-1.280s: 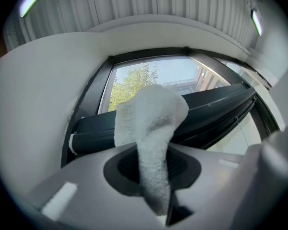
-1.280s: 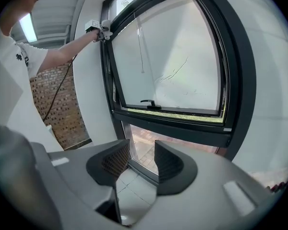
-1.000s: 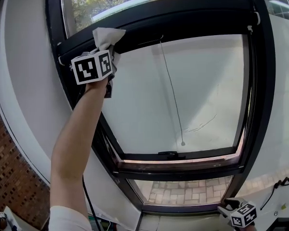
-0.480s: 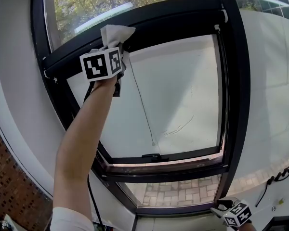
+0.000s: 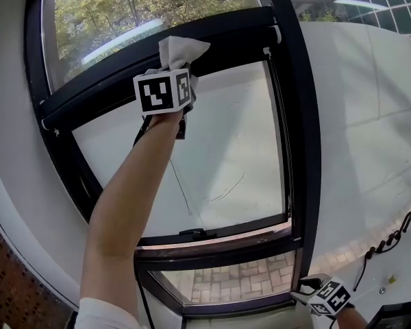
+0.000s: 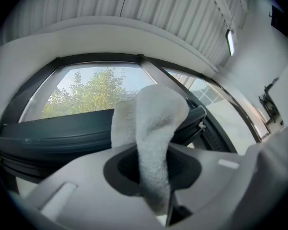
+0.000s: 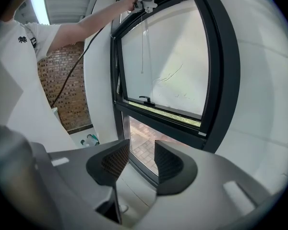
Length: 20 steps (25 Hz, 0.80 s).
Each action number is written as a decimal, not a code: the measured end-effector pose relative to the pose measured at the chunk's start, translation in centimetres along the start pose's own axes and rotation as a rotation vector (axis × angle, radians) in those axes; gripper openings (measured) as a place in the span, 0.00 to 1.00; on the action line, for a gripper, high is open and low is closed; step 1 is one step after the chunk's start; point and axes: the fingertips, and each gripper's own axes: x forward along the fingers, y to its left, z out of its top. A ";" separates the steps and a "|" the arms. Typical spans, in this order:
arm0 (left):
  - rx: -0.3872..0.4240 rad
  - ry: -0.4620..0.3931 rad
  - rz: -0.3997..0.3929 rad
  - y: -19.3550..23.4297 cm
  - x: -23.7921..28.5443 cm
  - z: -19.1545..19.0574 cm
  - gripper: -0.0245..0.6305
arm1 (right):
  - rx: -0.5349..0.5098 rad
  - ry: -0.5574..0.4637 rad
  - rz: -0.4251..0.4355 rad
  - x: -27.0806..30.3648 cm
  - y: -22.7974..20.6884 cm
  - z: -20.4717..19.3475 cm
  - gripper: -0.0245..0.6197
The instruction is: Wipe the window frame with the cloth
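Behind its marker cube (image 5: 163, 92), left claw (image 6: 152, 169) clamps cloth (image 6: 151, 114).

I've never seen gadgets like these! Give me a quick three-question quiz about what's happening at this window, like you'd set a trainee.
1. True or false: the left tool is clamped on the cloth.
2. Where is the cloth held? A) at the black top bar of the window frame; B) at the handle low on the window; C) at the brick wall.
3. Fill in: the right tool, held low, has its jaws ____ and holds nothing.

Key: 1 true; 2 A; 3 open.
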 end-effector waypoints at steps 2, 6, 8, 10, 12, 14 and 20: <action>0.001 -0.004 -0.016 -1.7 0.8 0.4 0.18 | 0.008 -0.002 -0.001 -0.2 0.0 -0.2 0.29; 0.018 -0.010 -0.061 -5.4 2.5 1.2 0.18 | 0.031 -0.008 -0.006 -0.7 -0.1 -1.0 0.29; 0.034 -0.011 -0.081 -7.3 3.4 1.6 0.18 | 0.047 -0.016 -0.020 -1.2 -0.5 -1.3 0.29; 0.055 -0.013 -0.101 -9.3 4.3 2.1 0.18 | 0.064 -0.028 -0.037 -1.8 -1.0 -1.7 0.29; 0.077 -0.017 -0.128 -11.5 5.1 2.5 0.18 | 0.083 -0.036 -0.059 -2.5 -1.5 -2.2 0.29; 0.097 -0.023 -0.158 -13.8 5.9 3.0 0.18 | 0.101 -0.043 -0.077 -3.1 -1.9 -2.6 0.29; 0.267 -0.037 -0.193 -19.3 7.8 3.8 0.18 | 0.154 -0.063 -0.108 -4.3 -2.5 -4.2 0.29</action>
